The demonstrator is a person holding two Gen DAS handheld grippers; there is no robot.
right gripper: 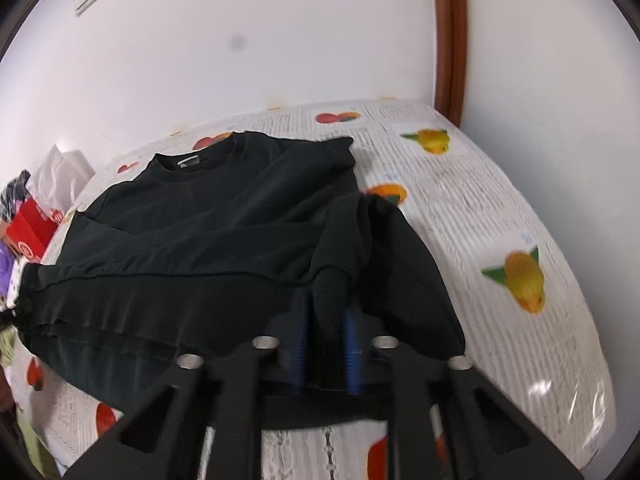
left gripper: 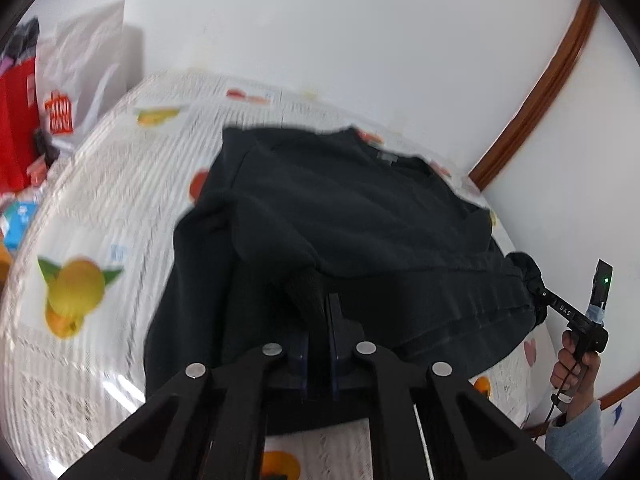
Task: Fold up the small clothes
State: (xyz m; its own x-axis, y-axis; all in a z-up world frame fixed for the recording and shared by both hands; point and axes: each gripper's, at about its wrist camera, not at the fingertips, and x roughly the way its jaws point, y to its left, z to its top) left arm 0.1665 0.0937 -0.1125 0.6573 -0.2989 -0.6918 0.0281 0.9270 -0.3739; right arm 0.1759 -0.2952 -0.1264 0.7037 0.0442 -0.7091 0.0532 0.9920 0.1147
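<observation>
I see a tabletop (right gripper: 500, 208) under a white cloth printed with fruit; a black sweatshirt (right gripper: 224, 216) lies spread on it, bags (left gripper: 80, 80) at one end.

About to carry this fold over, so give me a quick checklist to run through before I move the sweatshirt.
1. Left gripper pinching the black sweatshirt: ok, jaws shut on cloth.
2. Right gripper pinching cloth: ok.
3. Both sleeves folded in over the body: ok.
4. Collar at the far end, lying flat: ok.
5. Bags at the tablecloth's far corner, apart from the sweatshirt: ok.
6. Both grips on the hem itself: cannot tell.
</observation>
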